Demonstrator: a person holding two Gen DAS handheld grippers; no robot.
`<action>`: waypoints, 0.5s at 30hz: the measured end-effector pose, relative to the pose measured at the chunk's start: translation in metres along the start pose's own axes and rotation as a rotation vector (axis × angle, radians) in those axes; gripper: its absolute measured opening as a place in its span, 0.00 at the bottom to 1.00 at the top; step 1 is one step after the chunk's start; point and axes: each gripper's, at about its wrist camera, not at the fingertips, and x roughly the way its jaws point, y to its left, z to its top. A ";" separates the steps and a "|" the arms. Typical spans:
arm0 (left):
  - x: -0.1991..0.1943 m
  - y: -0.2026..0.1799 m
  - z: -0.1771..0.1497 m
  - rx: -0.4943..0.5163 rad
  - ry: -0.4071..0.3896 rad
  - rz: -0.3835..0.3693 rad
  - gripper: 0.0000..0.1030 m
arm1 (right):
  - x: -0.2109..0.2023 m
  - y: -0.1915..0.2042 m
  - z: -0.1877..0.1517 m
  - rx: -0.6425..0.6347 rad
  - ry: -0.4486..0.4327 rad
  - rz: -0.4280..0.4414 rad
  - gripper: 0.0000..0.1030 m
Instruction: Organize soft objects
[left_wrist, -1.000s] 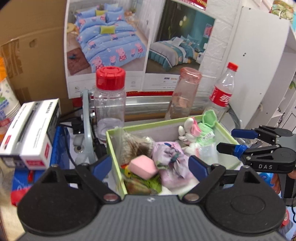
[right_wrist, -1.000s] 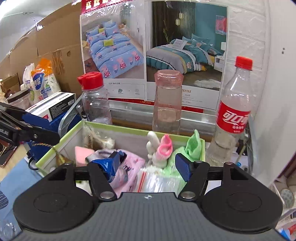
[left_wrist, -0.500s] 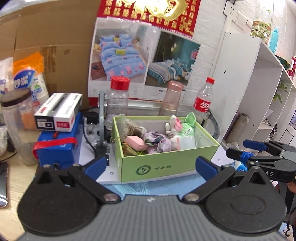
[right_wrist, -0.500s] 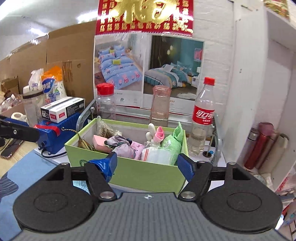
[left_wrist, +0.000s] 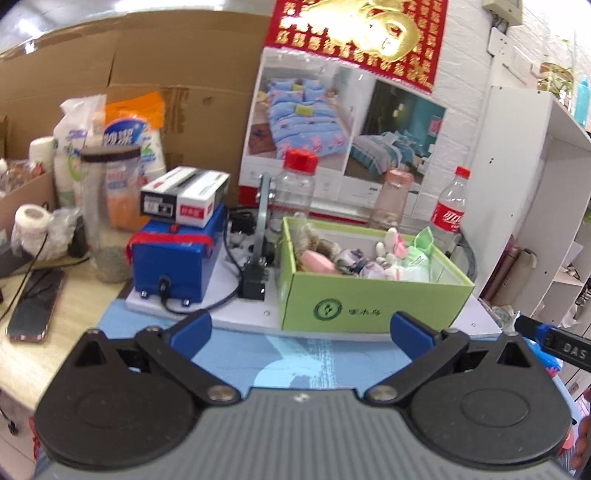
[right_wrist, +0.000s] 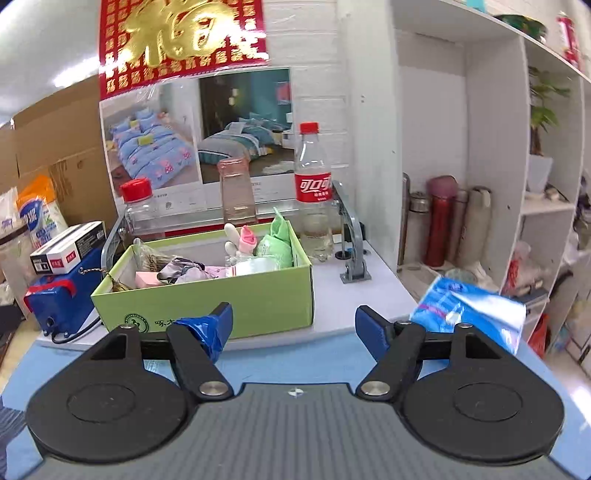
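Left wrist view, left to right:
- Lower left: a dark phone (left_wrist: 35, 308) flat on the pale desk; not seen in the right view.
- Left of centre: a tall clear jar (left_wrist: 109, 214), then a blue case (left_wrist: 173, 260) with a black-and-white carton (left_wrist: 184, 195) on top.
- Centre: the green box (left_wrist: 369, 299) on a white board, holding the soft objects (left_wrist: 354, 258): pink, lilac, white and mint pieces piled together.
- Behind it: a red-capped jar (left_wrist: 297, 184), a pink tumbler (left_wrist: 393, 199) and a cola bottle (left_wrist: 450, 206).
- Bottom: the left gripper (left_wrist: 301, 326), jaws spread wide with nothing between them, above a blue mat (left_wrist: 295, 362).
- Lower right edge: part of the right gripper's finger (left_wrist: 554, 338).

Right wrist view, left to right:
- Left edge: the blue case and carton again.
- Centre: the green box (right_wrist: 258, 295) seen from its other corner, soft objects (right_wrist: 236, 258) inside.
- Bottom: the right gripper (right_wrist: 293, 321), jaws parted and empty; the left fingertip is wrapped in blue film.
- Right, in this view alone: a grey bracket (right_wrist: 352, 240), a blue-and-white packet (right_wrist: 469, 306) at the table edge, flasks (right_wrist: 443, 221) and a white shelf unit (right_wrist: 517, 147) with a potted plant.
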 end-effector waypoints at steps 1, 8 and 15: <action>0.001 -0.001 -0.003 0.002 0.008 0.008 1.00 | -0.004 0.001 -0.005 0.010 -0.004 0.003 0.58; 0.002 -0.012 -0.017 0.064 0.012 0.068 1.00 | -0.018 0.008 -0.026 -0.029 0.027 -0.028 0.58; -0.010 -0.014 -0.022 0.070 -0.018 0.103 1.00 | -0.023 0.001 -0.035 0.005 0.051 -0.062 0.58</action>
